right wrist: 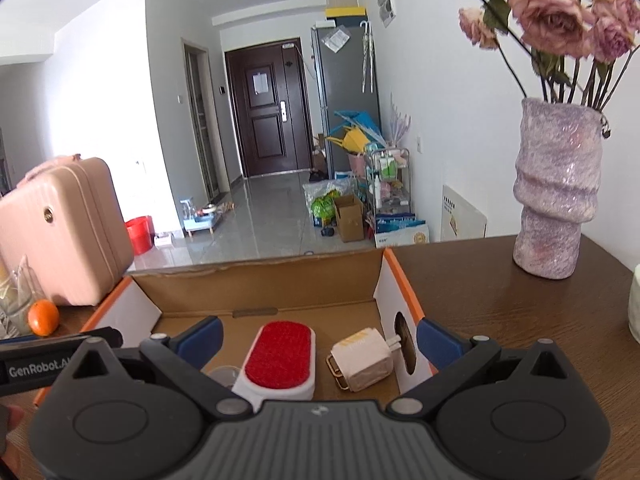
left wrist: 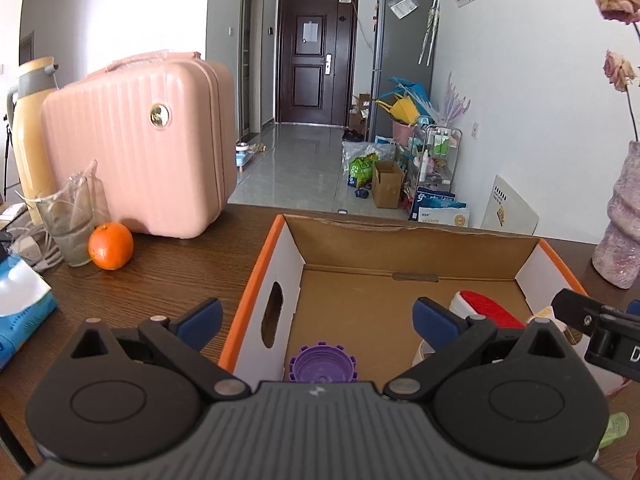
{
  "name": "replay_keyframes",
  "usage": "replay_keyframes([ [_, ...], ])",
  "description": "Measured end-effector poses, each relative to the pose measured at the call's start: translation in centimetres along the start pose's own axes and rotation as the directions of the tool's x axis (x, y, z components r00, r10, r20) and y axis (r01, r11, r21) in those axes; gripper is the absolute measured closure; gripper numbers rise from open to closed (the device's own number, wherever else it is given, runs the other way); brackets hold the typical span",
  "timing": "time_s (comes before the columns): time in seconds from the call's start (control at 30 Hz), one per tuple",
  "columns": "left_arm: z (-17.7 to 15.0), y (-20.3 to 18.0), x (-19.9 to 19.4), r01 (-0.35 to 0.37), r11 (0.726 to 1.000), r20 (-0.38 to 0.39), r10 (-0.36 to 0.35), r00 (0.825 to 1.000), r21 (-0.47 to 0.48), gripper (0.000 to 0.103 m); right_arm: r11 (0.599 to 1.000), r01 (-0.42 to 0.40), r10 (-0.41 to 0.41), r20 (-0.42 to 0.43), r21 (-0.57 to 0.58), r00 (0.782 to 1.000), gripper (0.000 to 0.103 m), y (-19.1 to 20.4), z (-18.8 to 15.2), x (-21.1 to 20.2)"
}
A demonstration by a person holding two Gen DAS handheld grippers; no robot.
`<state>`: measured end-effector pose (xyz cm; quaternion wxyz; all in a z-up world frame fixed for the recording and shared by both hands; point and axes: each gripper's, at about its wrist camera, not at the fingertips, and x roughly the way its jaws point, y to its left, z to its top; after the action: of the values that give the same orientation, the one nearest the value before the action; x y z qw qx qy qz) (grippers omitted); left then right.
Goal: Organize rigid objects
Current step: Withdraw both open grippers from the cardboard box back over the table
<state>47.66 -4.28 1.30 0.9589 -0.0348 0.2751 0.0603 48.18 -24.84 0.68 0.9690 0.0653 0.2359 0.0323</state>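
Note:
An open cardboard box [left wrist: 248, 292] with orange rims sits on the dark wooden table. Inside lie a purple toothed cap [left wrist: 320, 368], a white brush with a red pad [right wrist: 280, 354], a white charger plug [right wrist: 362, 360] and a small clear cup [right wrist: 224, 374]. My left gripper [left wrist: 316, 320] is open and holds nothing; it straddles the box's left wall above the purple cap. My right gripper [right wrist: 320, 338] is open and holds nothing as well; it hangs above the red brush [left wrist: 488, 308] and the plug and straddles the right wall of the box [right wrist: 260, 280].
A pink hard case [left wrist: 140, 140], an orange [left wrist: 111, 246], a glass [left wrist: 72, 224] and a tan thermos [left wrist: 32, 132] stand left of the box. A lilac vase [right wrist: 556, 192] with dried roses stands on the right. The table's far edge runs just behind the box.

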Motion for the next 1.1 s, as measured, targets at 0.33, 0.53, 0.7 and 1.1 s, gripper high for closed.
replay_keyframes([
  [0.33,-0.8,0.6,-3.8,0.028,1.0,0.04,-0.028,0.999,0.005,0.0,0.999,-0.019,0.021,0.062,-0.026,0.998,0.0,0.6,-0.5,-4.1],
  [0.53,-1.6,1.4,-5.9,0.04,0.999,0.048,-0.04,0.998,0.012,0.0,0.999,-0.037,0.04,0.088,-0.035,0.995,0.0,1.1,-1.3,-6.9],
  [0.7,-2.6,2.0,-7.9,0.042,0.999,0.06,-0.044,0.997,0.022,0.0,0.997,-0.045,0.051,0.098,-0.057,0.994,0.0,1.6,-2.3,-8.8],
  [1.1,-5.5,3.3,-13.1,0.055,0.997,0.083,-0.059,0.995,0.047,0.0,0.995,-0.061,0.07,0.11,-0.084,0.991,0.0,2.2,-4.5,-13.3],
])
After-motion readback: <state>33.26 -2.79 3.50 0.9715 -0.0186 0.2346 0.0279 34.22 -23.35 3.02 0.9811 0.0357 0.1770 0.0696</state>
